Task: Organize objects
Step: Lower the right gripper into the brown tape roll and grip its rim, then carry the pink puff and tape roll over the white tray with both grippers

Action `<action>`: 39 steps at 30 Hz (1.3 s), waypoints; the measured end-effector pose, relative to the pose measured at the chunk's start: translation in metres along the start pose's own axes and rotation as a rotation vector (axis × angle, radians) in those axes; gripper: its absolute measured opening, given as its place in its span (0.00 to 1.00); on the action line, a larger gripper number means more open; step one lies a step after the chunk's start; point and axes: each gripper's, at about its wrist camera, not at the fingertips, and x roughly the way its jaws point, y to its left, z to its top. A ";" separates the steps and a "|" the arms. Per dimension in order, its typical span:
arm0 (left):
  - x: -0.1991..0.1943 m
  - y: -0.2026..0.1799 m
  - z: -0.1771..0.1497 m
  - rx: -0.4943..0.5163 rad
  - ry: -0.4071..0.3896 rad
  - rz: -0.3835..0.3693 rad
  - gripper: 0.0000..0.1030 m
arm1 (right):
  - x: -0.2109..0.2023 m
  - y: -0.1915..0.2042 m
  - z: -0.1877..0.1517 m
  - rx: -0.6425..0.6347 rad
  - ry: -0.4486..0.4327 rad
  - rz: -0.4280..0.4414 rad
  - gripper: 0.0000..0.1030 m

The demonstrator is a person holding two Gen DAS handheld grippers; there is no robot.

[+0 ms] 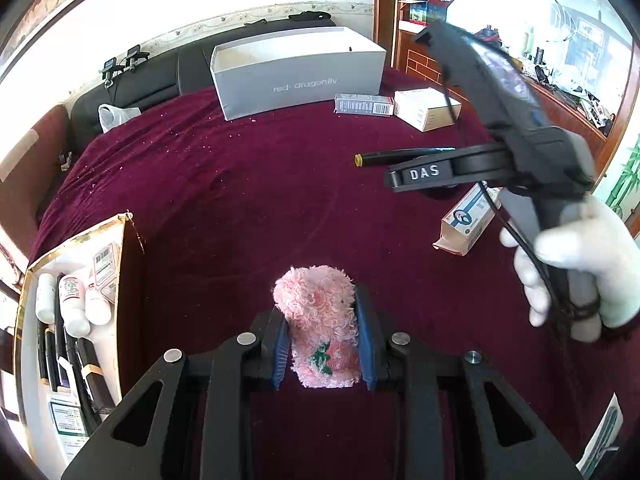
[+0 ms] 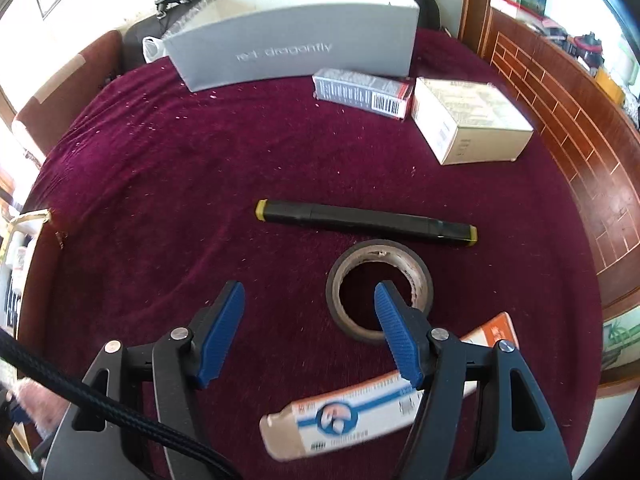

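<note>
My left gripper is shut on a pink fluffy cloth and holds it above the maroon bedspread. My right gripper is open and empty, hovering over a roll of tape; its right finger hangs over the roll's hole. A black marker with yellow ends lies just beyond the tape. A long blue-and-white carton lies under the right gripper. The right gripper also shows in the left wrist view, above the marker.
An open white shoebox stands at the far side, with a small barcoded carton and a cream box to its right. At the left, an open box holds bottles, pens and cartons.
</note>
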 end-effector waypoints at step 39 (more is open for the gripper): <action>-0.004 -0.006 -0.027 -0.001 0.056 -0.093 0.24 | -0.040 -0.046 -0.021 0.200 -0.067 0.155 0.10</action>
